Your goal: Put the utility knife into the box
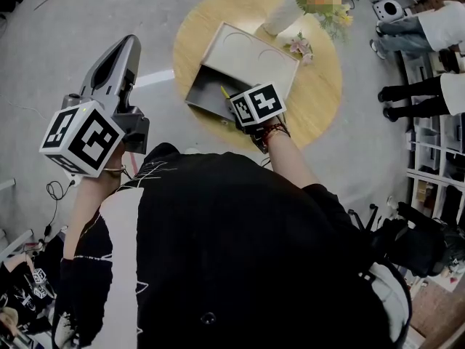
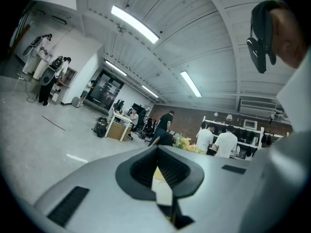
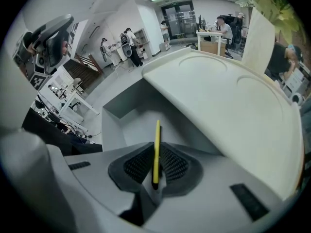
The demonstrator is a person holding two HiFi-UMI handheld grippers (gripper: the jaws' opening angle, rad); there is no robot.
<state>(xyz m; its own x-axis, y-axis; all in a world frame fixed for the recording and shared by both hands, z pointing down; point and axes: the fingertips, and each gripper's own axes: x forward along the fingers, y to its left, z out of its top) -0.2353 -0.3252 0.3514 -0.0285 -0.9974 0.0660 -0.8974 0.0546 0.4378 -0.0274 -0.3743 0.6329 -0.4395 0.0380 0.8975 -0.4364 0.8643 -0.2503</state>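
- Right gripper (image 3: pixel 156 171) clamps the yellow knife (image 3: pixel 157 140) just above the open box (image 3: pixel 129 130).
- Left gripper (image 1: pixel 125 46) is off to the side, jaws together, empty.
- The box sits on a round table (image 1: pixel 320 100).

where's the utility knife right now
The utility knife is clamped between the jaws of the right gripper, pointing into the open box on the round wooden table, upper middle of the head view.

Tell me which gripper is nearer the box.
Right. The right gripper, shut on the yellow utility knife, hangs over the open box; the left gripper is raised off to the left, clear of the table.
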